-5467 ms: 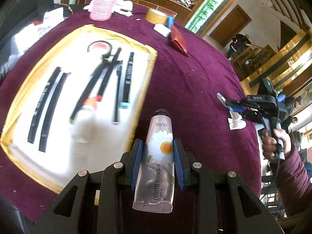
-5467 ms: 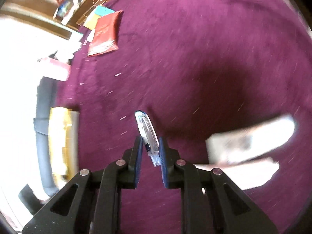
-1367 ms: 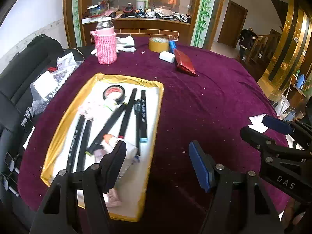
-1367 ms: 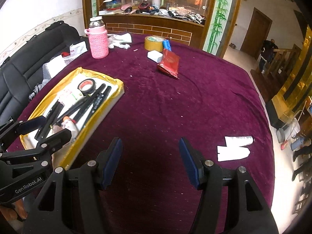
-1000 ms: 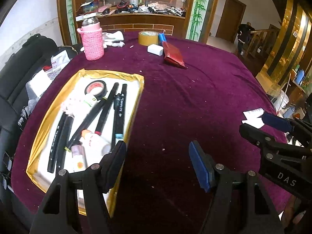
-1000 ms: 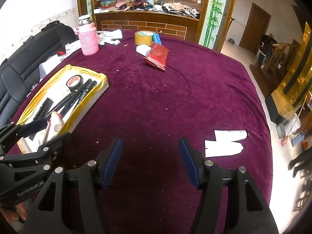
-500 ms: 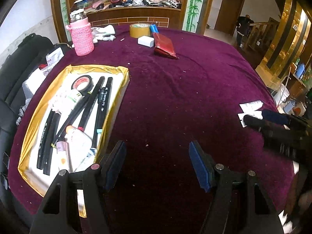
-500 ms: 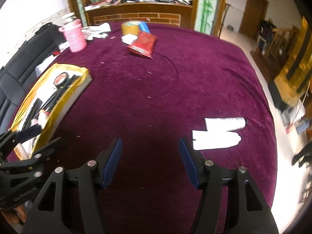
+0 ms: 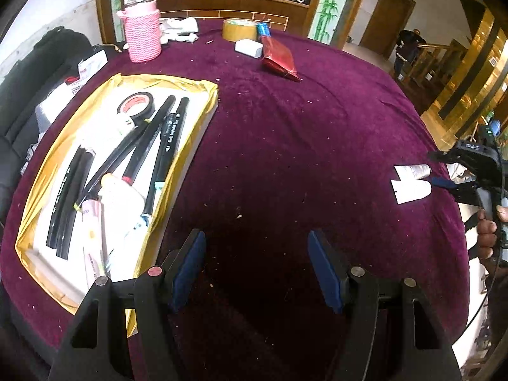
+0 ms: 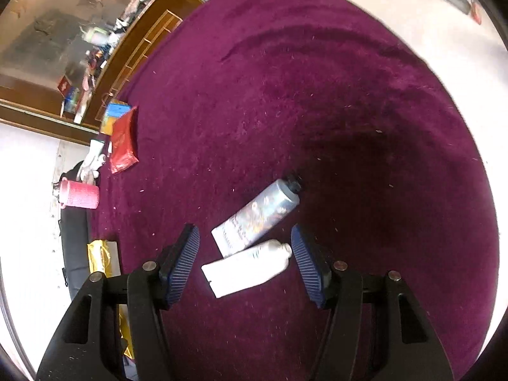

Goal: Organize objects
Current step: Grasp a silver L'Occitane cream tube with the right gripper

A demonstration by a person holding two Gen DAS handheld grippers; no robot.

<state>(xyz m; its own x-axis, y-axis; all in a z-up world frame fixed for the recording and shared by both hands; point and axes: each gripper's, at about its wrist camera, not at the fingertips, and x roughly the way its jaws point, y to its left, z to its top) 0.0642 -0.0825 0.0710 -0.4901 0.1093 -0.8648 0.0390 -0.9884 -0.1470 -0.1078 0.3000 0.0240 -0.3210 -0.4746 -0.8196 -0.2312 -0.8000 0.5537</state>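
Observation:
Two cream tubes lie on the purple tablecloth: a white tube (image 10: pixel 250 270) and a silver tube (image 10: pixel 258 214) with a black cap, also seen at the right in the left wrist view (image 9: pixel 411 190). My right gripper (image 10: pixel 244 258) is open just above them, the white tube between its jaws. My left gripper (image 9: pixel 257 265) is open and empty over bare cloth. The gold-rimmed tray (image 9: pixel 190 82) at left holds black pens (image 9: pixel 162 136), a tape roll (image 9: pixel 135 104) and tubes (image 9: pixel 92 235).
A pink-wrapped bottle (image 9: pixel 141 36), a yellow tape roll (image 9: pixel 239 30), a white box (image 9: pixel 249 47) and a red packet (image 9: pixel 279 60) stand at the table's far side. A black chair (image 9: pixel 19 120) is at left. The table edge runs close behind the two tubes.
My right gripper has swung right and dropped down over the two tubes near the table edge. The left gripper has drifted slightly; both stay open. Earlier the cream tube and pen were set down.

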